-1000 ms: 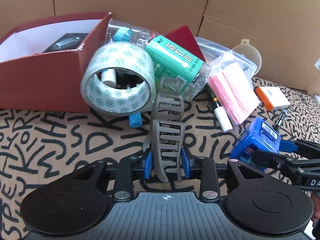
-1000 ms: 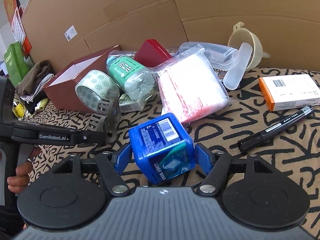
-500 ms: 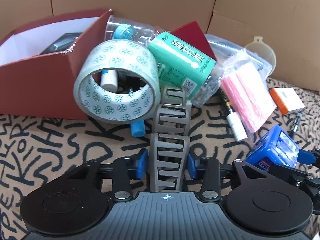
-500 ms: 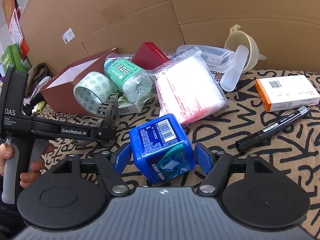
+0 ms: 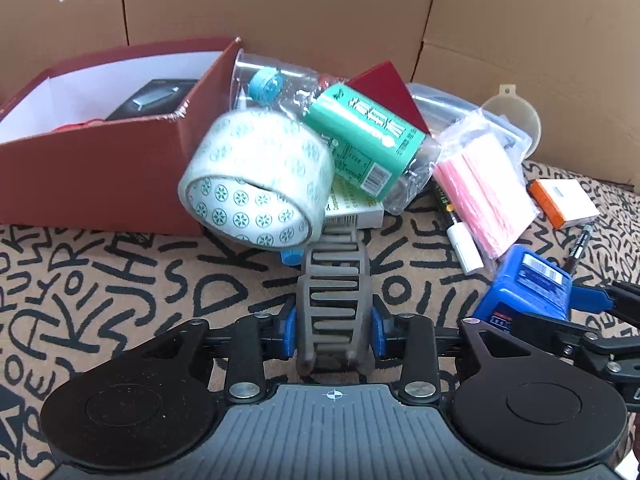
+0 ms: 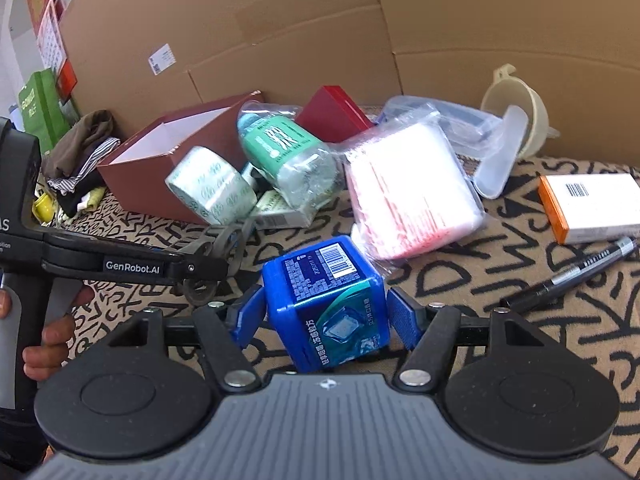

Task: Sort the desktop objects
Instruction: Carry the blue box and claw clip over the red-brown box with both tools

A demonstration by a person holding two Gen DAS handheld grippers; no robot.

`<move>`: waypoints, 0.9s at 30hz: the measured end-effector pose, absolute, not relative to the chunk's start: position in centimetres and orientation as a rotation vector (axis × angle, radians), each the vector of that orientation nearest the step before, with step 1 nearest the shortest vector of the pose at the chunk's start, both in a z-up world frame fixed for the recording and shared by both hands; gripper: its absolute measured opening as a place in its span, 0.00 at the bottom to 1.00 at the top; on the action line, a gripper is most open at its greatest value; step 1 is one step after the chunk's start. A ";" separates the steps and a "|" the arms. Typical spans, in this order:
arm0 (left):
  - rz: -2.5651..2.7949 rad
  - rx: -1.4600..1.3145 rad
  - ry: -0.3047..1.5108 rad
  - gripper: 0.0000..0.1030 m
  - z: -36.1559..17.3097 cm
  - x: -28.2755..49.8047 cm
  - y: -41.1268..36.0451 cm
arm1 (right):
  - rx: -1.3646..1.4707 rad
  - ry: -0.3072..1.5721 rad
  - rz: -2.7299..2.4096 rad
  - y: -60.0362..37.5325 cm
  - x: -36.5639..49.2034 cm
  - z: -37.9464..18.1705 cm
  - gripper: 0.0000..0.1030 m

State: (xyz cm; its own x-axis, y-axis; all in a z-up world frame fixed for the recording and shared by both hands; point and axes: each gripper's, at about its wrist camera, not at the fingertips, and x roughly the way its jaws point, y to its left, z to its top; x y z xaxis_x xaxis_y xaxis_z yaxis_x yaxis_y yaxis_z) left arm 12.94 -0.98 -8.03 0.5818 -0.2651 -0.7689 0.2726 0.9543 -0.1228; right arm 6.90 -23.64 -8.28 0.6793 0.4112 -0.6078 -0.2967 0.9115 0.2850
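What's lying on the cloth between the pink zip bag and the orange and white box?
Nothing: in the right wrist view the patterned cloth is bare between the pink zip bag and the orange and white box. The black marker lies nearer the camera.

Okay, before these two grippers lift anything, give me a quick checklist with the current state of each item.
1. Left gripper closed on grey hair claw: ok.
2. Right gripper pads pressing blue box: cannot tell.
3. Tape roll clear of the claw's far end: not ok, it overlaps.
4. Red box open: ok.
5. Grippers apart from each other: ok.
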 end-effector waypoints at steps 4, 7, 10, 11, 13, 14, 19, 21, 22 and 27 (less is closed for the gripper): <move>-0.328 -0.007 0.888 0.33 -7.2 12.4 -0.4 | 0.153 0.707 0.410 -23.2 6.9 -7.5 0.69; -0.348 -0.027 0.876 0.33 -6.5 11.8 0.2 | 0.143 0.695 0.418 -22.9 6.9 -6.9 0.69; -0.360 -0.044 0.857 0.33 -5.6 11.3 0.7 | 0.132 0.687 0.423 -22.5 7.0 -6.4 0.69; -0.363 -0.045 0.849 0.33 -5.2 11.1 0.9 | 0.127 0.685 0.424 -22.3 7.1 -6.3 0.69; -0.363 -0.042 0.824 0.33 -4.4 10.7 1.3 | 0.113 0.680 0.431 -21.9 7.1 -6.0 0.69; -0.360 -0.039 0.807 0.33 -3.9 10.4 1.6 | 0.106 0.677 0.435 -21.7 7.2 -5.8 0.69; -0.331 -0.027 0.720 0.33 -1.4 9.3 3.4 | 0.084 0.639 0.474 -20.5 7.3 -4.3 0.69; -0.314 -0.033 0.699 0.33 -0.6 9.1 4.5 | 0.081 0.621 0.492 -20.0 7.5 -3.7 0.69; -0.301 -0.033 0.691 0.33 -0.2 9.1 5.0 | 0.077 0.611 0.498 -19.6 7.7 -3.3 0.69; -0.223 -0.054 0.645 0.33 1.4 10.0 8.2 | 0.042 0.559 0.568 -16.9 8.9 -1.1 0.69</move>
State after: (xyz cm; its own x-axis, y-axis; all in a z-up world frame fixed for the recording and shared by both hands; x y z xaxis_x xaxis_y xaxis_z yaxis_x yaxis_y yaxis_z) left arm 9.97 8.20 1.36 0.7759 -0.2230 -0.5901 0.1893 0.9746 -0.1195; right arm 8.86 -16.86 -1.08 0.6990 0.5203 -0.4906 -0.4982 0.8465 0.1879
